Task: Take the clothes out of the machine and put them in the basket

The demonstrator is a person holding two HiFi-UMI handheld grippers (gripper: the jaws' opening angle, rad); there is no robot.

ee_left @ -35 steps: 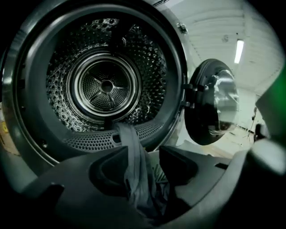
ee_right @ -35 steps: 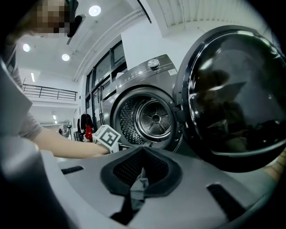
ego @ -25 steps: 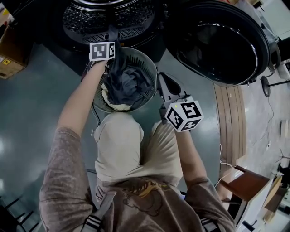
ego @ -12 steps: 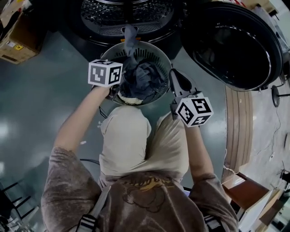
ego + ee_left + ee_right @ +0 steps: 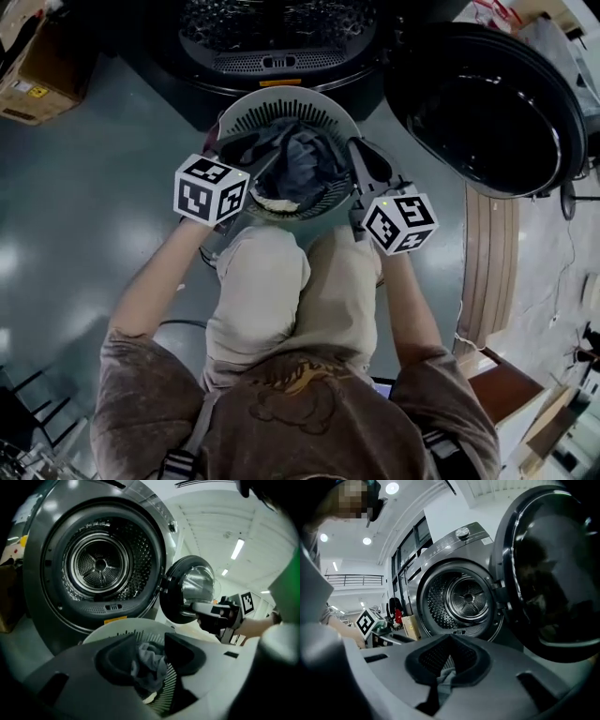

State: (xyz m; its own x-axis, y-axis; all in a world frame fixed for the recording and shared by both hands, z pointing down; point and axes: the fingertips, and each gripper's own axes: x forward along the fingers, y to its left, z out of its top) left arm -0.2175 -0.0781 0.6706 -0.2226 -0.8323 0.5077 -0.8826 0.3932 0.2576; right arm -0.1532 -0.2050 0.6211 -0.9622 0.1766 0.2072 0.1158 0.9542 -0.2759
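A round slatted grey basket [image 5: 334, 117] stands on the floor before the washing machine's drum [image 5: 277, 28], which looks empty in the left gripper view [image 5: 99, 564]. Dark grey clothes [image 5: 302, 161] lie heaped in the basket over something pale. My left gripper [image 5: 255, 152] hovers over the basket's near left rim. Its jaws have just been opening and stand apart with nothing pinched; the cloth [image 5: 149, 663] seen through the gap lies below them. My right gripper [image 5: 370, 164] is at the basket's right rim, its tips [image 5: 449, 638] touching, holding nothing.
The machine's round door [image 5: 487, 103] hangs open on the right. A cardboard box [image 5: 37, 70] sits at the far left, and wooden planks [image 5: 487, 272] lie on the floor to the right. The person's knees [image 5: 272, 281] are just behind the basket.
The dark garment that hung from the left gripper, then draped over the basket's far rim, now lies in the basket. The left gripper has pulled back to the near left rim.
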